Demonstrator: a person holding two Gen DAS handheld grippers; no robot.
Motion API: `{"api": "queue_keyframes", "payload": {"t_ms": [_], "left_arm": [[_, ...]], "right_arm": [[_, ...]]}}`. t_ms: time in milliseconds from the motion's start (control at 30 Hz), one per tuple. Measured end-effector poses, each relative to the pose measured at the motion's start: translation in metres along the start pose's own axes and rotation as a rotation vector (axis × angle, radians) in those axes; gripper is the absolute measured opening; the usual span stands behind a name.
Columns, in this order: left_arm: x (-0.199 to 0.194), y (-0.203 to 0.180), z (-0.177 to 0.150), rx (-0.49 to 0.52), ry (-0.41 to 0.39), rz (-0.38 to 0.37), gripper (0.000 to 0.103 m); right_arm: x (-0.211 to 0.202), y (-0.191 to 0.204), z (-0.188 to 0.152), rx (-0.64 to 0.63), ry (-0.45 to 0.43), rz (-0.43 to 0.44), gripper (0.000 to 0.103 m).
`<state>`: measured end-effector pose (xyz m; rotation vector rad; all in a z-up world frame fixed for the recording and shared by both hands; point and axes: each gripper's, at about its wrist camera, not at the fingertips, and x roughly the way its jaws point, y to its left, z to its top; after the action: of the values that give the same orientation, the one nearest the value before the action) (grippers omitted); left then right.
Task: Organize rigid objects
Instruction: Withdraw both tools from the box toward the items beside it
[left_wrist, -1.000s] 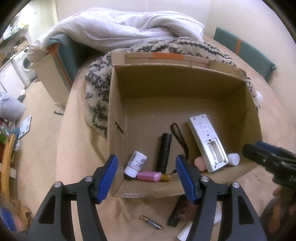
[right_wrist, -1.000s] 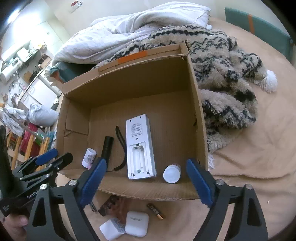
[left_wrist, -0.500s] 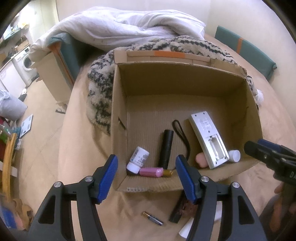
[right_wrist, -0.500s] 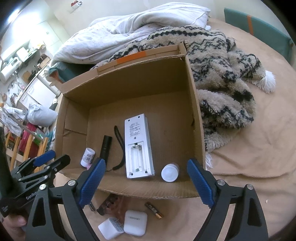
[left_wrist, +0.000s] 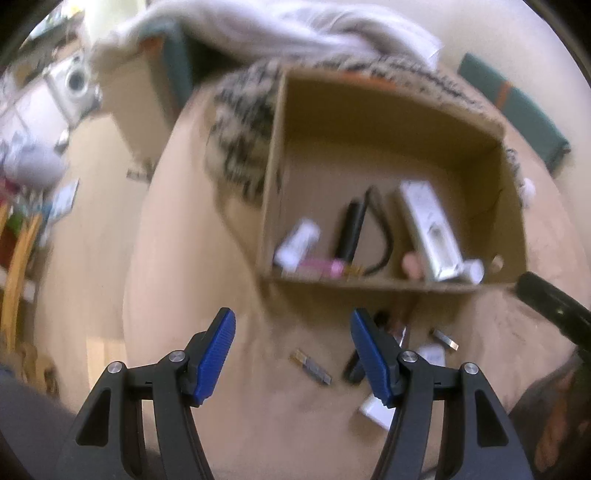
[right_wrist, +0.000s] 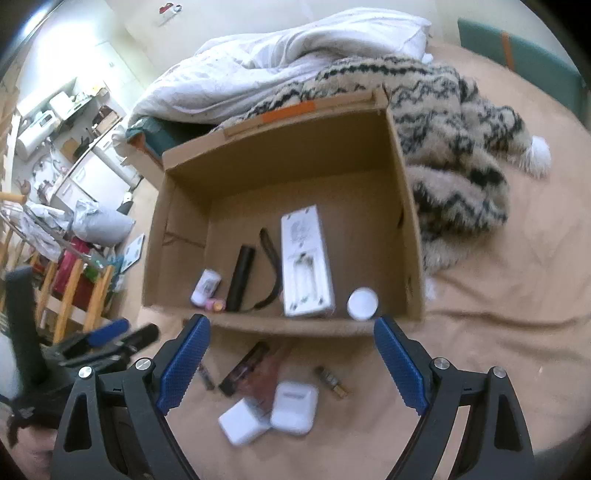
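An open cardboard box (right_wrist: 402, 206) (left_wrist: 388, 284) sits on the tan bed cover. Inside lie a white remote (right_wrist: 304, 262) (left_wrist: 428, 229), a black flashlight (right_wrist: 242, 278) (left_wrist: 351, 230), a small white bottle (right_wrist: 206, 286) (left_wrist: 297, 243), a pink tube (left_wrist: 321, 265) and a white jar (right_wrist: 362, 303). In front of the box lie two white cases (right_wrist: 294, 407) (right_wrist: 243, 425), two batteries (right_wrist: 332, 377) (left_wrist: 312, 366) and a dark flat packet (right_wrist: 245, 363). My right gripper (right_wrist: 291, 363) hangs open above these loose things. My left gripper (left_wrist: 291, 354) is open and empty over the cover, just left of the battery.
A black-and-cream fleece blanket (right_wrist: 450, 147) and a white duvet (right_wrist: 280, 70) lie behind the box. Green cushions (right_wrist: 524, 55) line the far right. The bed's left edge drops to a floor with wooden furniture (right_wrist: 77, 295) and clutter.
Both grippers have pulled back from the box, so more of the loose items in front of it show. The left view swung left and blurred. Neither opening changed.
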<state>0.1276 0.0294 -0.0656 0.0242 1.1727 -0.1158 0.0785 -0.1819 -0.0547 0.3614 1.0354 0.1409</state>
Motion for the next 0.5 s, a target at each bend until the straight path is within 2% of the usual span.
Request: {"api": "queue_keyframes", "payload": {"t_ms": [133,267,400,500], "left_arm": [[0.019,0.014,-0.017,-0.102,0.115,-0.012,0.062],[0.037,0.023,-0.025,-0.166,0.200,-0.006,0.062],[0.050,0.028,-0.031,-0.203,0.264,-0.008,0.062],[0.061,0.022,-0.037,-0.190,0.318,-0.018,0.060]], "right_arm": [[0.008,0.005,-0.015,0.008,0.057,0.008,0.096],[0.026,-0.001,-0.027,0.041,0.150,-0.051,0.096],[0.041,-0.014,-0.029,0.116,0.211,-0.041,0.096],[0.045,-0.020,-0.030,0.156,0.226,-0.033,0.096]]}}
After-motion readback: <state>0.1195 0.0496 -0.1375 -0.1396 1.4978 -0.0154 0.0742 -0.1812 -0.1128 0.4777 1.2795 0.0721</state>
